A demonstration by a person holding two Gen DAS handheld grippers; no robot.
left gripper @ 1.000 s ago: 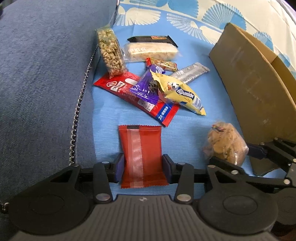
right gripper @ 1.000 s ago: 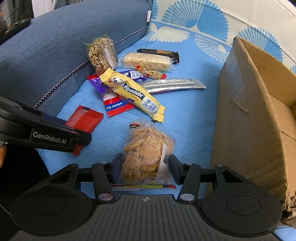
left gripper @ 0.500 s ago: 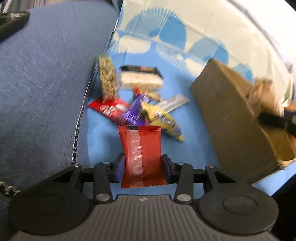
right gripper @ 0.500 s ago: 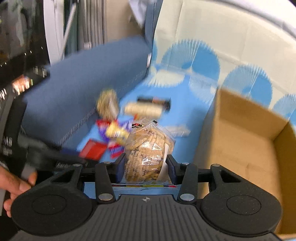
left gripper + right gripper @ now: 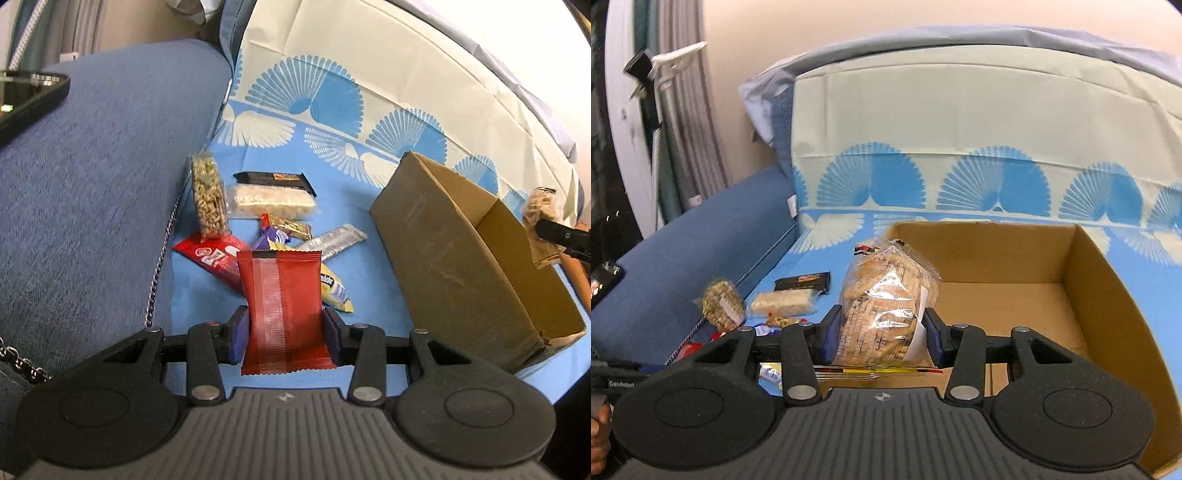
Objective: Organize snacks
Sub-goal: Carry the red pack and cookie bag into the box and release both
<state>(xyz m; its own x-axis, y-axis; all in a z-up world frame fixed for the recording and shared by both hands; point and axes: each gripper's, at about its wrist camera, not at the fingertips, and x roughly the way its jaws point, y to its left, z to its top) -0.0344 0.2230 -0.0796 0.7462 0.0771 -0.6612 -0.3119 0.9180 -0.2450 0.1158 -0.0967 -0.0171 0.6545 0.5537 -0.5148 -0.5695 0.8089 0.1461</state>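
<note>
My left gripper (image 5: 286, 332) is shut on a red foil snack packet (image 5: 282, 306), held up above the pile of snacks (image 5: 266, 229) on the blue cloth. My right gripper (image 5: 881, 338) is shut on a clear bag of biscuits (image 5: 886, 299), held over the near left corner of the open cardboard box (image 5: 1082, 295). In the left wrist view the box (image 5: 454, 254) stands to the right of the pile, and the biscuit bag (image 5: 541, 221) with the right gripper's fingertip hangs at its far right side. The box floor that shows is bare.
A blue sofa arm (image 5: 92, 192) with a chain trim rises left of the pile. A phone (image 5: 29, 99) lies on top of it. A fan-patterned cloth (image 5: 960, 147) covers the backrest behind the box. A hand (image 5: 598, 439) holds the left gripper at the lower left.
Both packets have left the cloth. My right gripper rose and swung right with the biscuit bag, from beside the box to over it. My left gripper lifted the red packet a little and tilted up.
</note>
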